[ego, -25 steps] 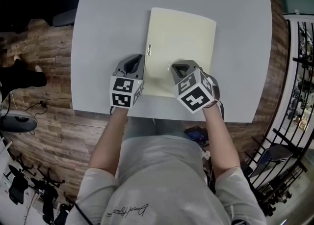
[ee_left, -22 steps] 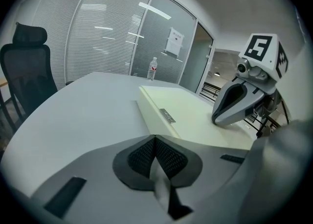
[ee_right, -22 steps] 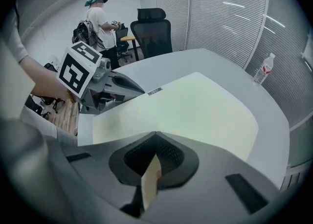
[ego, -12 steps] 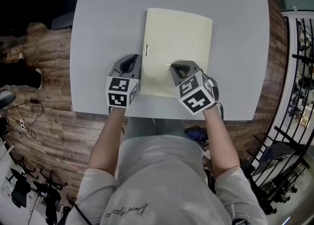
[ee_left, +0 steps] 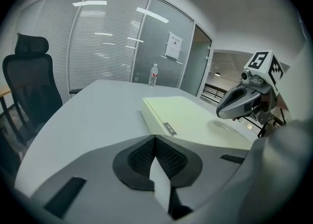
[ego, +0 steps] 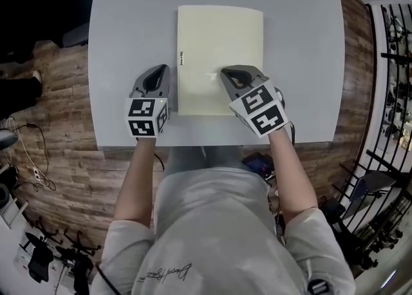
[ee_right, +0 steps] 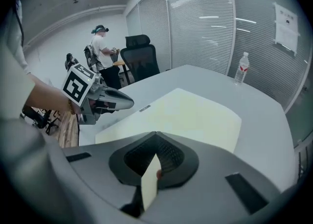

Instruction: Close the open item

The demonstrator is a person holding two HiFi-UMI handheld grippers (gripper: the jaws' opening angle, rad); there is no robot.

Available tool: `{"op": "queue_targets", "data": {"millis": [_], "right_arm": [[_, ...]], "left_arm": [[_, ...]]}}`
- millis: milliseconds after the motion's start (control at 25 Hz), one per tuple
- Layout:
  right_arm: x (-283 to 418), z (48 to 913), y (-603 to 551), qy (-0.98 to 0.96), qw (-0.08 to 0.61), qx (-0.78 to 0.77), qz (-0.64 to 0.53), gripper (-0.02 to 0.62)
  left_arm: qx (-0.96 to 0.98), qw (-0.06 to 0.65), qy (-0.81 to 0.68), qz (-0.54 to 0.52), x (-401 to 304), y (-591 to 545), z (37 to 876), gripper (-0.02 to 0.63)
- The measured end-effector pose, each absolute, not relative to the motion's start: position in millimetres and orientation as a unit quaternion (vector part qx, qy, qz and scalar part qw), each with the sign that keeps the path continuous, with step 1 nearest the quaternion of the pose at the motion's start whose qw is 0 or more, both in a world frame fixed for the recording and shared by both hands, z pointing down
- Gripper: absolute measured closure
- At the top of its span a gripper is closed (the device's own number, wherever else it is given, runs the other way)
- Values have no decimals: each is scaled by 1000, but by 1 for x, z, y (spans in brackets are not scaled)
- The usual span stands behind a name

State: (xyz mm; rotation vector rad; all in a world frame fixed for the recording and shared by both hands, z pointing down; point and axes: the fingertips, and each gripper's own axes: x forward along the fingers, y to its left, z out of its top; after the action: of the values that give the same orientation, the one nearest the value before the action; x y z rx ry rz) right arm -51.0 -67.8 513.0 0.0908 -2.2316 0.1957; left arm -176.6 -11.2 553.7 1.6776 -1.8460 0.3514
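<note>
The folder lies flat and shut on the table, so nothing of what it holds can be seen. It is pale yellow and sits near the middle of the table, a little toward the person. Its long axis runs straight away from the person. The spine is on the left side and carries a small label about halfway along. The opening edge faces right, and the far right corner is rounded.

A clear bottle with a red band stands upright at the far end of the table, well apart from the folder. What is in it cannot be told.

The left gripper rests on bare table just beside the spine, near the folder's close left corner, pointing away from the person. Its fingers are clenched together with nothing between them.

The right gripper reaches over the close right part of the cover, tip turned toward the folder's middle. In the left gripper view it hangs just over the cover, with its shadow beneath. Whether it touches cannot be told. Its fingers are also clenched and hold nothing.

A black chair stands at the table's left side. A person stands by another chair far back in the room.
</note>
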Motion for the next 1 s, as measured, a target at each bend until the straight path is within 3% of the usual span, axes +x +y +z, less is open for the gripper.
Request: {"op": "queue_targets", "data": {"millis": [440,1000], "right_arm": [[-13,453,-79,-936,325,100,91,580],[12,394,-66,-955,251,127,97,580]], "left_arm": [[677,249,-682,115,-155,-23,476,597],[731,204,-646,77,-101,-24,393,597]]}}
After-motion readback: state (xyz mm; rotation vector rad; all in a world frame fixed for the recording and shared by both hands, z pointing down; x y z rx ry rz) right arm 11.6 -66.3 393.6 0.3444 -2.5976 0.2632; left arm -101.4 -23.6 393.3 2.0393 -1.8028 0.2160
